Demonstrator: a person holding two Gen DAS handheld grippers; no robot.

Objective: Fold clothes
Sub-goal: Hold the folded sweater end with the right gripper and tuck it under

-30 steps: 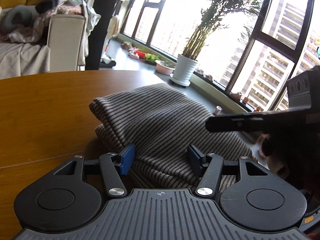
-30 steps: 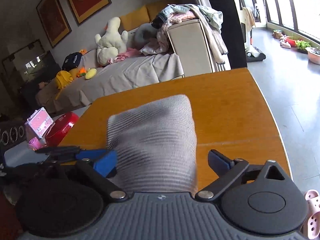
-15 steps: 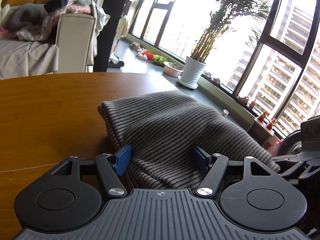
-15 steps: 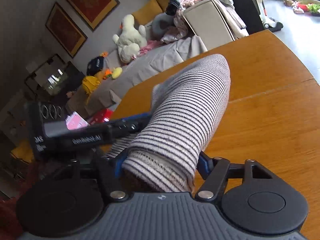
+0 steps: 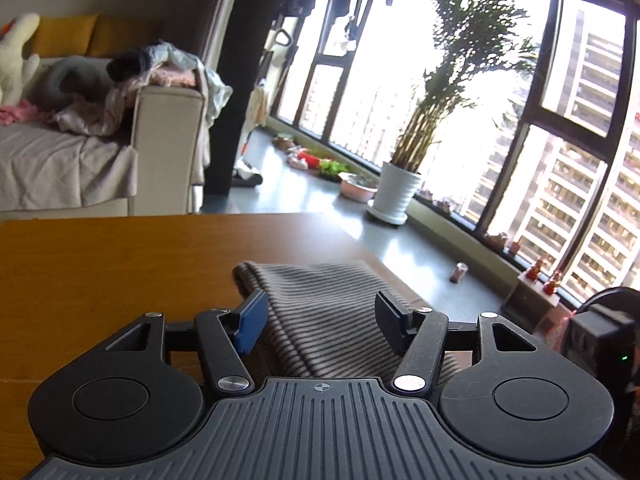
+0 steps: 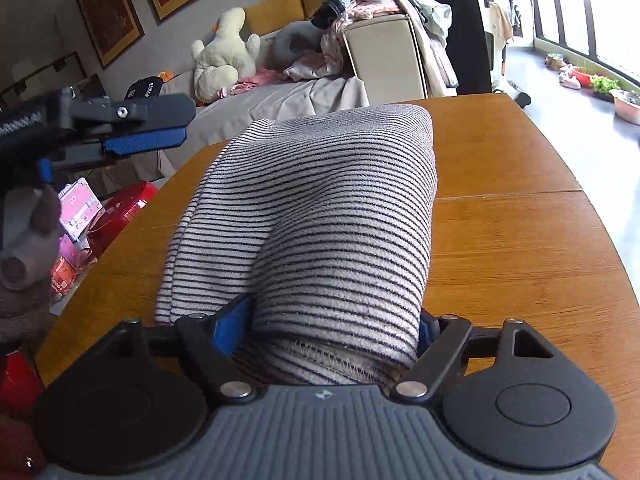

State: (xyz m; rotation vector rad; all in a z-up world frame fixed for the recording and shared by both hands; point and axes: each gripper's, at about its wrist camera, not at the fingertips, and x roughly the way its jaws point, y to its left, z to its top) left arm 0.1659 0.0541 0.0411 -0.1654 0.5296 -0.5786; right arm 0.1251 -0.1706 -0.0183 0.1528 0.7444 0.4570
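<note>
The right gripper [image 6: 336, 334], empty and wide a second ago, now hugs the bunched end of the striped sweater [image 6: 320, 216] on the wooden table [image 6: 520, 240] with jaws easing apart, while the lifted left gripper [image 5: 320, 316] closes, pads clear: fold nearly set.

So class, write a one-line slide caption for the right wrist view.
Right hand-held gripper, jaws opening, around a folded striped garment on a wooden table; left hand-held gripper hovers alongside.
</note>
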